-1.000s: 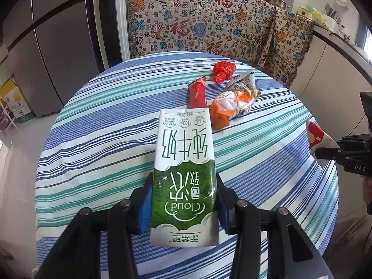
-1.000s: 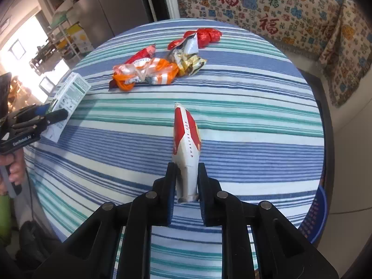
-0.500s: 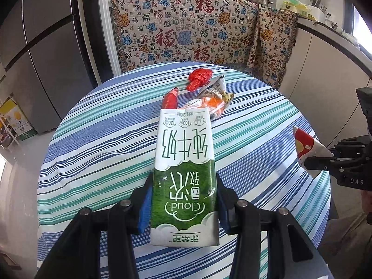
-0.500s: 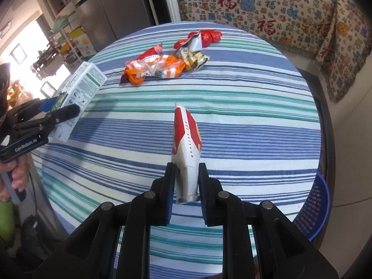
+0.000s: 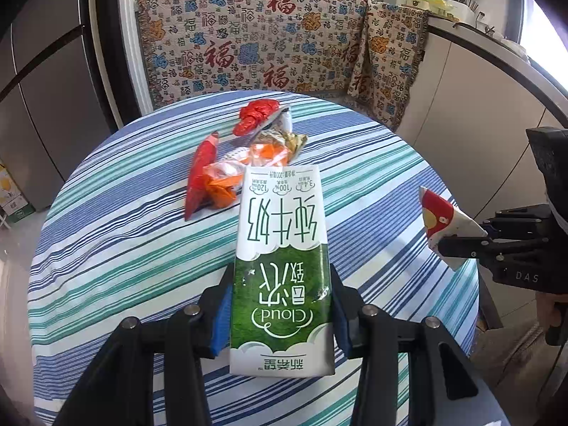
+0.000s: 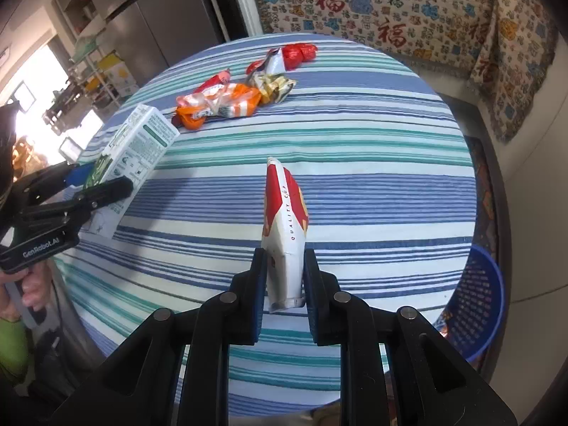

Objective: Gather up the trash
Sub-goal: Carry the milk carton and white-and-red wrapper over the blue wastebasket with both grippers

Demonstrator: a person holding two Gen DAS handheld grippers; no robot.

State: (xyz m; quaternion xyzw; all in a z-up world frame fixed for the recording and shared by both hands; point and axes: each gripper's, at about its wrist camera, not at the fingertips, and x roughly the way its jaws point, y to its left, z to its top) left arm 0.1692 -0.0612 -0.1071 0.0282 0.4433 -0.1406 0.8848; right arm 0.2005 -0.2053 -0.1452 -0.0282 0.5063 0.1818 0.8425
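While both loads are hanging above the striped round tablecloth [image 6: 372,149], the left gripper [image 5: 282,314] is clenching the green-and-white milk carton [image 5: 282,259] in the lower centre of its frame, pads pressing both long sides. At the right edge of that view, the right gripper [image 5: 461,245] is pinching the flattened red-and-white paper cup [image 5: 442,222]; in its own view that cup [image 6: 285,227] is standing on edge between the closed jaws at lower centre.

Compared with a second ago, both cameras are sitting higher and farther back, so more of the table and the patterned cloth behind it are showing, and the blue plastic basket [image 6: 477,305] is coming into the lower right beside the table. That suggests the carry toward the basket is beginning. Orange, red and silvery crumpled wrappers [image 6: 234,97] are lying in the upper middle, waiting for a further trip.
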